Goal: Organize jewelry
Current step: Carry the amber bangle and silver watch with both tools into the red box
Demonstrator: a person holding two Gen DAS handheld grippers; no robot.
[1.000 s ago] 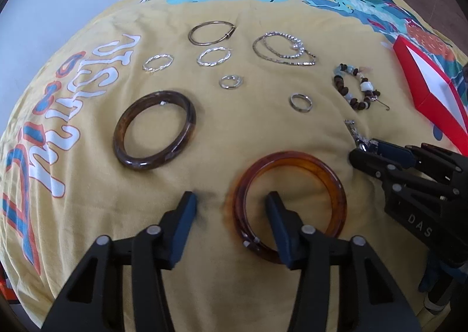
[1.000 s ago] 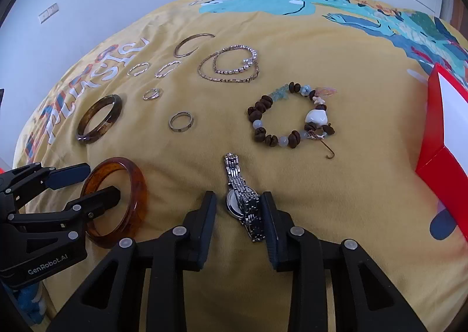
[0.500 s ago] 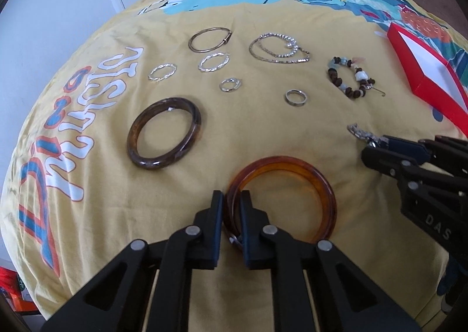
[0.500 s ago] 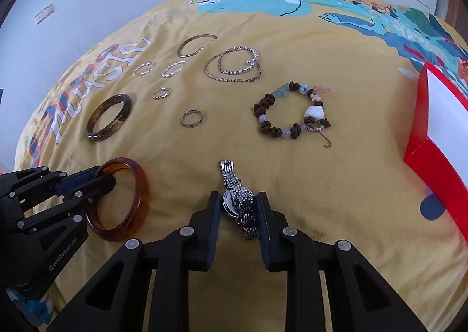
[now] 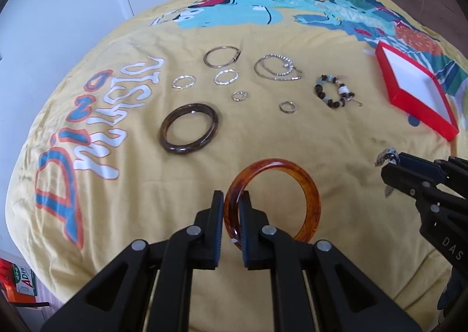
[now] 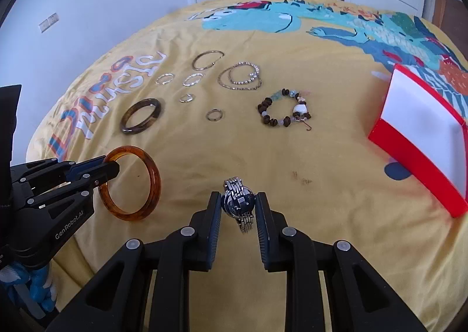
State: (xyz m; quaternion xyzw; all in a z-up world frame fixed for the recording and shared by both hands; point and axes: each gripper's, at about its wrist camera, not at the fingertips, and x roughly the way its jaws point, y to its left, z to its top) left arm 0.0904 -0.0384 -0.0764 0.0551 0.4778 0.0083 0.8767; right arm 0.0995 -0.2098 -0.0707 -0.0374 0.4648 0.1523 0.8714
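My left gripper [image 5: 232,209] is shut on the rim of an amber bangle [image 5: 310,194], which hangs tilted just above the yellow bedspread [image 5: 140,215]. My right gripper [image 6: 238,196] is shut on a silver watch [image 6: 237,203], its metal band dangling below the pads. The right wrist view shows the left gripper [image 6: 109,166] and the amber bangle [image 6: 152,182] at the left. At the right edge of the left wrist view, the right gripper [image 5: 390,166] carries the watch [image 5: 386,155].
On the bedspread lie a dark brown bangle [image 5: 190,131], a beaded bracelet [image 5: 333,90], silver chains [image 5: 276,70], a thin metal bangle [image 5: 220,57] and several small rings. An open red box [image 5: 421,115] with a white inside sits at the right.
The left jaws closed on the amber bangle's rim and lifted it off the cloth. The right gripper rose with the watch. Both views pulled back from the bed.
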